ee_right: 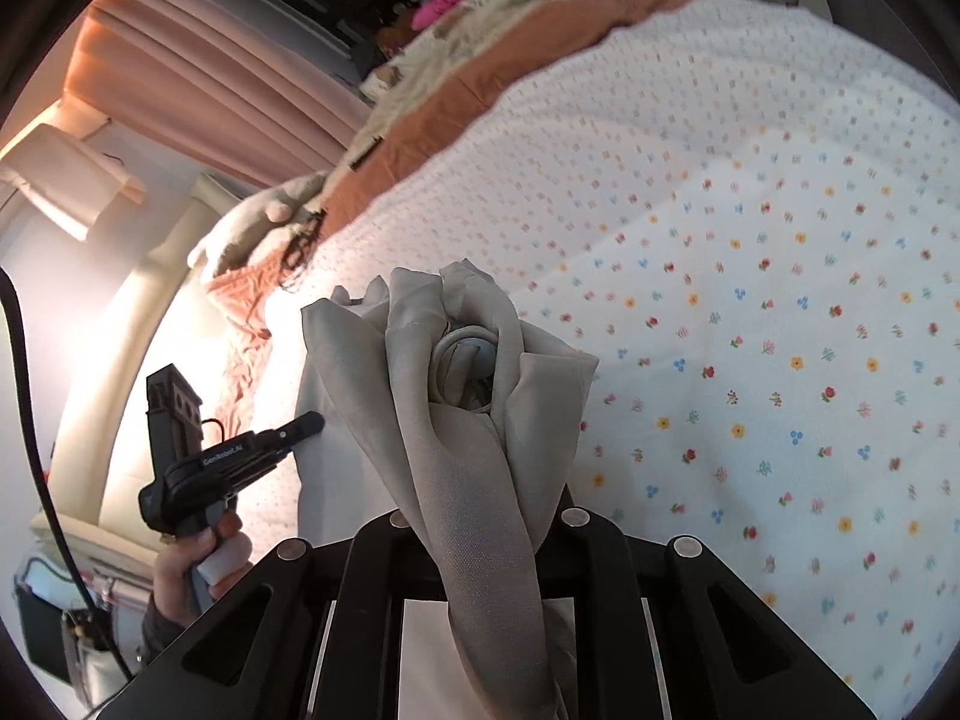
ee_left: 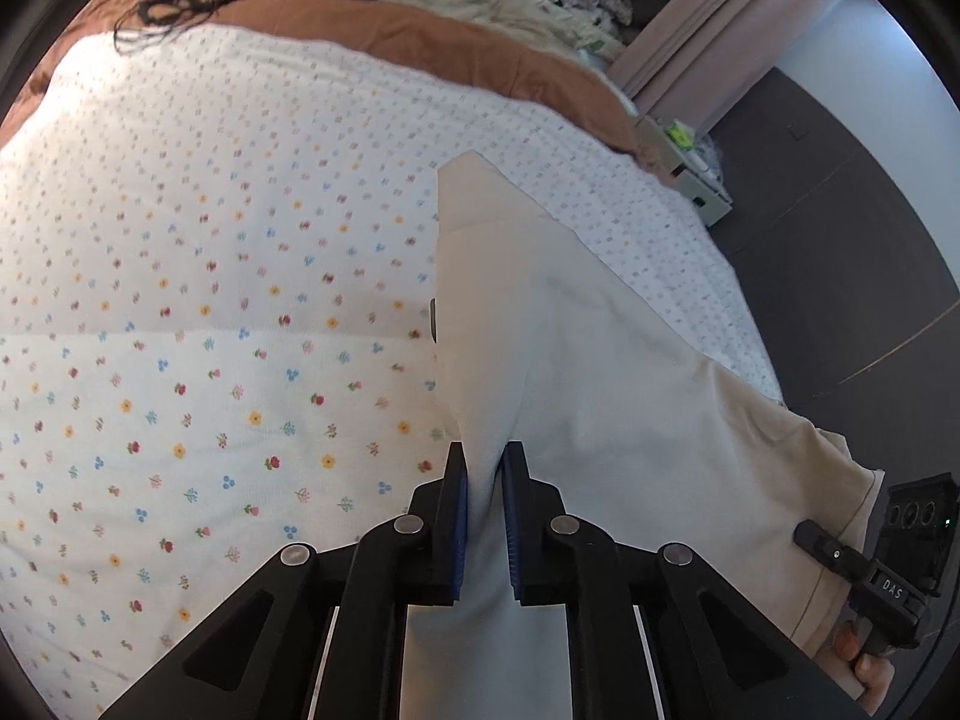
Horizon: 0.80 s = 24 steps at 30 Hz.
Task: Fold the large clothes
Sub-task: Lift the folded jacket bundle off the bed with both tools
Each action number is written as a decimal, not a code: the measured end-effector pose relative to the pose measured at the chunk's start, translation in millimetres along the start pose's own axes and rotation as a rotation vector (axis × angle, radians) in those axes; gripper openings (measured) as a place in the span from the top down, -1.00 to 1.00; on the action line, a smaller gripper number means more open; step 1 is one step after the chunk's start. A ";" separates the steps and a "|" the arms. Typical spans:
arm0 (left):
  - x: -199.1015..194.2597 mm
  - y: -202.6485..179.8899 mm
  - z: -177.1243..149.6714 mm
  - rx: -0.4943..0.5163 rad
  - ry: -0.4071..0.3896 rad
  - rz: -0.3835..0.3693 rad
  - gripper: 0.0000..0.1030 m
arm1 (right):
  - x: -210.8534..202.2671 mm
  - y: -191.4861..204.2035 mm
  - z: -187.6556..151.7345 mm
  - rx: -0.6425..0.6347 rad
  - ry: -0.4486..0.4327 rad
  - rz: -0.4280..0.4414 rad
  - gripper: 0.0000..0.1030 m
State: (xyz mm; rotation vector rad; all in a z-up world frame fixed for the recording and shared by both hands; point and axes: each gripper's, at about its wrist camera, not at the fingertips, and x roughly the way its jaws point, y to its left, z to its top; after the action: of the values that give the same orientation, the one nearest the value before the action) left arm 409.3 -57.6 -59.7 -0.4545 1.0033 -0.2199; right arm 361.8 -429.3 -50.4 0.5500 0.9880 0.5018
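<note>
One cream garment pinched in left gripper jaws, bunched in clenched right gripper jaws, above floral bed

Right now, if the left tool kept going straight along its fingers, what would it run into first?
The cream garment it is already clamped on fills the line ahead of the left tool. Beyond that cloth lies the floral bedspread, though depth is hard to judge here.
</note>
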 end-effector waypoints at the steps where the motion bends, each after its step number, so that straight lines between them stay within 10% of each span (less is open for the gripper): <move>1: -6.4 -4.3 0.6 0.006 -0.013 -0.010 0.81 | -6.0 3.5 -1.3 -0.003 -0.014 0.002 0.71; 24: -137.0 -141.1 -29.0 0.158 -0.279 -0.343 0.90 | -220.0 87.2 -15.3 -0.184 -0.408 -0.084 0.74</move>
State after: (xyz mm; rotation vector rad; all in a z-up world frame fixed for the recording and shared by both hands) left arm 316.7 -138.0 96.8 -0.4960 0.6253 -0.5246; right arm 234.5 -497.1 137.8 0.4211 0.5659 0.3806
